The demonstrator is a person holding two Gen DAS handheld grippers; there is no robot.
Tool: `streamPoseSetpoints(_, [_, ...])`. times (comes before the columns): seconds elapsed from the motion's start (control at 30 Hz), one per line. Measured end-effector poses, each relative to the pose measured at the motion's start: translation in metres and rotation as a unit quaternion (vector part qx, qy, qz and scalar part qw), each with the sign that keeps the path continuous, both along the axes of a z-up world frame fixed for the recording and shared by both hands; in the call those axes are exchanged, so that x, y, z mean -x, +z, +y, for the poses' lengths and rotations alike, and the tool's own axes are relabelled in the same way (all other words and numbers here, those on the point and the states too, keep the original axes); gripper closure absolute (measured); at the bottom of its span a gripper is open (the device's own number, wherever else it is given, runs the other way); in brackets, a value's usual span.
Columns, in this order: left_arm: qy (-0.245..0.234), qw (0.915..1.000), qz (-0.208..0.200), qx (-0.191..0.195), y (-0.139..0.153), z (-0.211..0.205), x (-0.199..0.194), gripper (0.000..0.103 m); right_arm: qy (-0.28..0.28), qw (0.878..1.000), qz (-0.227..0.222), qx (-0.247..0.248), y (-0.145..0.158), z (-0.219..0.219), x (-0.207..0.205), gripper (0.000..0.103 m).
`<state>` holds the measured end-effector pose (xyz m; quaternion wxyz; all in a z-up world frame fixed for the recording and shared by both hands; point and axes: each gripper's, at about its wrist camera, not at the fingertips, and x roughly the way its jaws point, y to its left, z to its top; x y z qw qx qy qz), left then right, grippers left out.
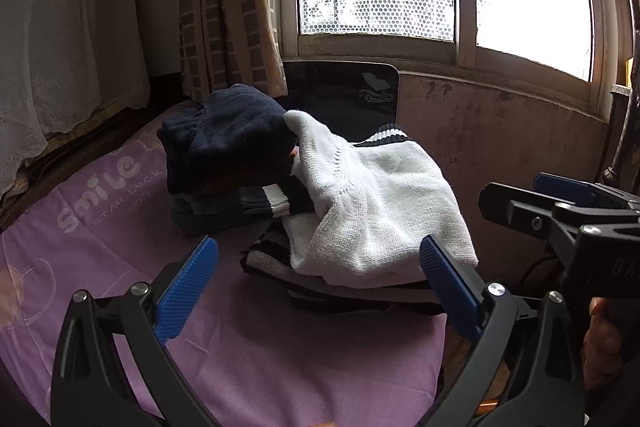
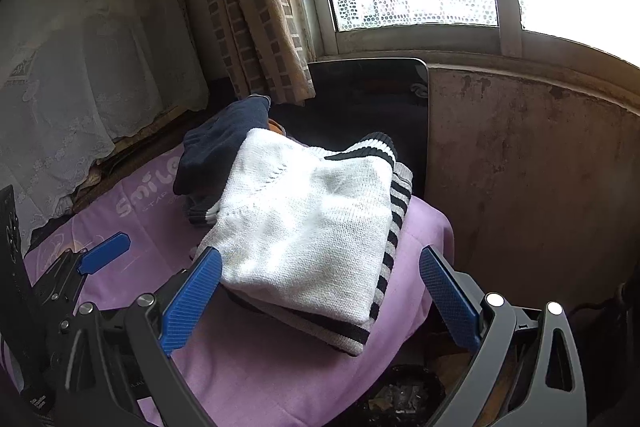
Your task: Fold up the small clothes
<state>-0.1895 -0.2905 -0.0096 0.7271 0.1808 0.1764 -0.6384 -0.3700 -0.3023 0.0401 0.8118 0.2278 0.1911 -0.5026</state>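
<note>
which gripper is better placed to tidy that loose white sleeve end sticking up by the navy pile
Left, probably. The left gripper is open and empty, nearer the white sweater side bordering the navy pile. The right gripper faces its outer striped edge.

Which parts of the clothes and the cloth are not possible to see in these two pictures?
- Striped garment: both views, mostly hidden under the white sweater.
- Orange item: right view, only a sliver shows behind the navy garment.
- Purple cloth: left view, its print is partly hidden by the clothes; near edge hidden by the tongs.
</note>
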Motion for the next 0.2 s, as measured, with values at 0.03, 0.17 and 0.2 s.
streamPoseSetpoints(0.03, [0.002,1.0,-0.001,-0.001,0.0002,-0.0002,-0.0009,0.005,0.0,1.0,0.0,-0.001,0.0,0.0,-0.0005,0.004])
streamPoseSetpoints(0.17, [-0.001,1.0,-0.004,-0.003,0.0002,0.0006,0.0007,0.005,0.001,1.0,-0.001,-0.002,0.0003,0.0008,-0.0017,0.004])
streamPoseSetpoints(0.2, [-0.001,1.0,-0.005,-0.004,0.0,0.0008,0.0014,0.005,0.001,1.0,-0.001,-0.002,0.0003,0.0008,-0.0017,0.004])
